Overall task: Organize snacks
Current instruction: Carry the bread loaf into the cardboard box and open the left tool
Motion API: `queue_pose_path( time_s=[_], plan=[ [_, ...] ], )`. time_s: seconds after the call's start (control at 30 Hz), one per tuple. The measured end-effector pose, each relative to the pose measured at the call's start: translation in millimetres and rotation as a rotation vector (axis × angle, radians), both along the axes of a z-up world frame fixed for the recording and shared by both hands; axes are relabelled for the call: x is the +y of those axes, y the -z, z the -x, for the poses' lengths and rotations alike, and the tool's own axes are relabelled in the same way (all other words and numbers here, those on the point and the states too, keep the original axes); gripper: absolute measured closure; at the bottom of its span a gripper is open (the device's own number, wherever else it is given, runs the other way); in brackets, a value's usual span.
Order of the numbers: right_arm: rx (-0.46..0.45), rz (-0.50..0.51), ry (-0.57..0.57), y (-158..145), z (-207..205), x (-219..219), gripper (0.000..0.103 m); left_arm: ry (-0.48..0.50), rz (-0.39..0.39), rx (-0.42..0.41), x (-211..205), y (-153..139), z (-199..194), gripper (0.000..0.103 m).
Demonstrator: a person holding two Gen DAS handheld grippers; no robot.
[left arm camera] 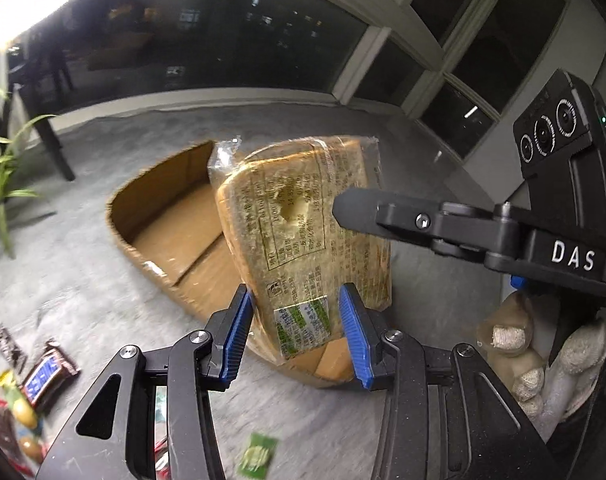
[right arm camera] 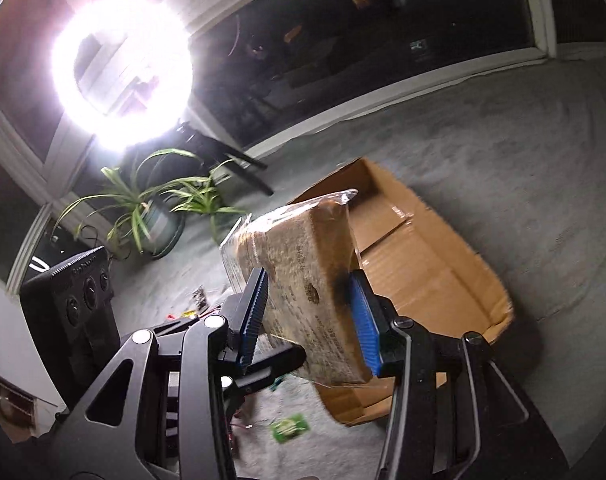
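A clear-wrapped loaf of sliced bread [left arm camera: 303, 216] hangs in the air above an open cardboard box [left arm camera: 163, 224], held from two sides. My left gripper [left arm camera: 297, 336] is shut on its lower end, blue pads pressing both faces. From the right, a black finger [left arm camera: 355, 208] of the other gripper presses the loaf's printed face. In the right wrist view, my right gripper [right arm camera: 311, 320] is shut on the bread [right arm camera: 299, 256], with the box [right arm camera: 423, 264] behind and below. Part of the left gripper's finger [right arm camera: 271, 364] shows under the loaf.
Grey carpet covers the floor. A Snickers bar [left arm camera: 49, 376] and other small snacks lie at lower left, and a green packet [left arm camera: 259, 456] lies near the front. A potted plant [right arm camera: 159, 208] and a bright ring light [right arm camera: 123, 64] stand by the dark window. A gloved hand [left arm camera: 543, 360] holds the right gripper.
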State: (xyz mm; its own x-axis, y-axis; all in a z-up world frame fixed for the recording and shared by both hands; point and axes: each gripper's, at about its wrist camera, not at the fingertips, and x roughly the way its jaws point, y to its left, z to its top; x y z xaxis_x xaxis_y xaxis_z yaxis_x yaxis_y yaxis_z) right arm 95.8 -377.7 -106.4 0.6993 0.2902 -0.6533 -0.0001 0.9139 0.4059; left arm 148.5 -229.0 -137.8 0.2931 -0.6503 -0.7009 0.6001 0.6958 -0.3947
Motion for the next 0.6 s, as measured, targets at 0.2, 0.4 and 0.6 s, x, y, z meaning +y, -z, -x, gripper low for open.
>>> queue_pose_path(
  time_s=[0.2, 0.4, 0.6],
  plan=[
    [0.036, 0.006, 0.029, 10.5, -8.9, -15.5, 0.058, 0.030, -0.029, 0.021, -21.1, 12.4, -2.2, 0.061],
    [0.051, 0.009, 0.073, 15.6, -12.2, -28.4, 0.058, 0.035, -0.069, 0.015, -33.0, 12.8, -2.3, 0.062],
    [0.034, 0.030, 0.023, 6.4, -7.5, -12.8, 0.058, 0.009, -0.079, -0.018, -24.0, 2.0, -0.7, 0.062]
  ],
)
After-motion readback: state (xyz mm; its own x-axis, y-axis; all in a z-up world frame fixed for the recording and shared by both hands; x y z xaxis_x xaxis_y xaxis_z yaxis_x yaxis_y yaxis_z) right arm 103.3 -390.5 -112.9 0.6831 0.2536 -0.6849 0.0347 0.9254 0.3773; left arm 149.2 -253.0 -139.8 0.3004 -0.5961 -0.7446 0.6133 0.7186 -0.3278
